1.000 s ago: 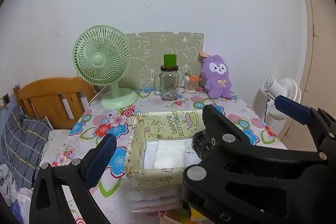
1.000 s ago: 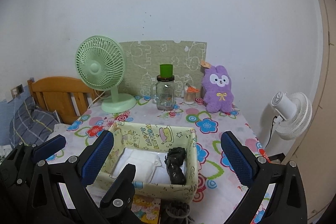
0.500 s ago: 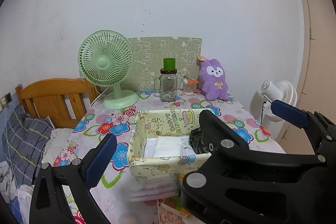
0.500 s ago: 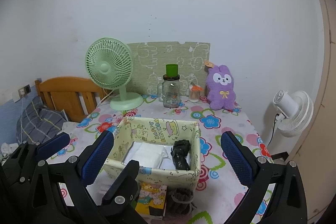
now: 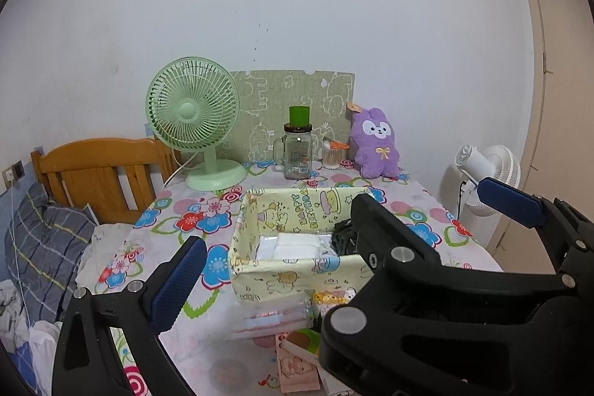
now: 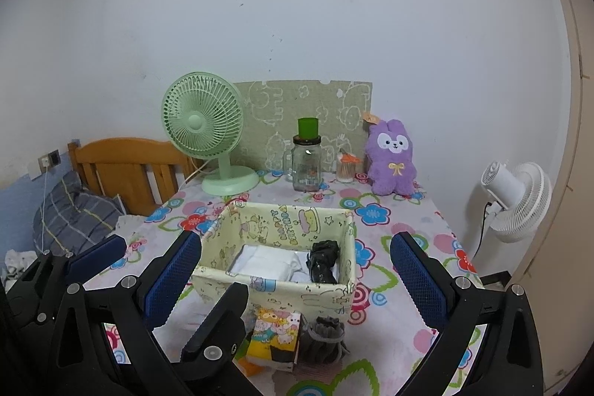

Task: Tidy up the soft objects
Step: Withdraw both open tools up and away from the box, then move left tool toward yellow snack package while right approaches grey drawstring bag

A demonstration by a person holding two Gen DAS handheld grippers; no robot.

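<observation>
You held the right tongs [image 6: 297,275] spread wide with nothing between them, their blue pads at the lower left and lower right of the right wrist view, framing the yellow fabric basket [image 6: 274,288] at the frame's centre. The left tongs [image 5: 334,240] were wide too and empty, one blue pad at the lower left of the left wrist view and the other at the right edge, with the black body of your other tool filling the lower right. Inside the basket lay folded white cloths [image 6: 267,262] on the left and a rolled black sock [image 6: 323,260] against the right wall. Below the basket in the frame, on the flowered counter [image 6: 401,210], a grey rolled sock [image 6: 322,340] lay just beside a small cartoon-printed tissue pack [image 6: 276,331], both outside the basket. A clear plastic pouch [image 5: 271,318] lay on the counter just below the basket in the left wrist view. Higher in the frame stood a green desk fan [image 6: 208,140], a glass jar with a green cup on top [image 6: 306,162], and a purple plush rabbit [image 6: 391,158] in front of a green patterned board [image 6: 308,110]. A white fan [image 6: 516,199] stood off the counter at the right, and a wooden headboard [image 6: 126,166] showed at the left.
</observation>
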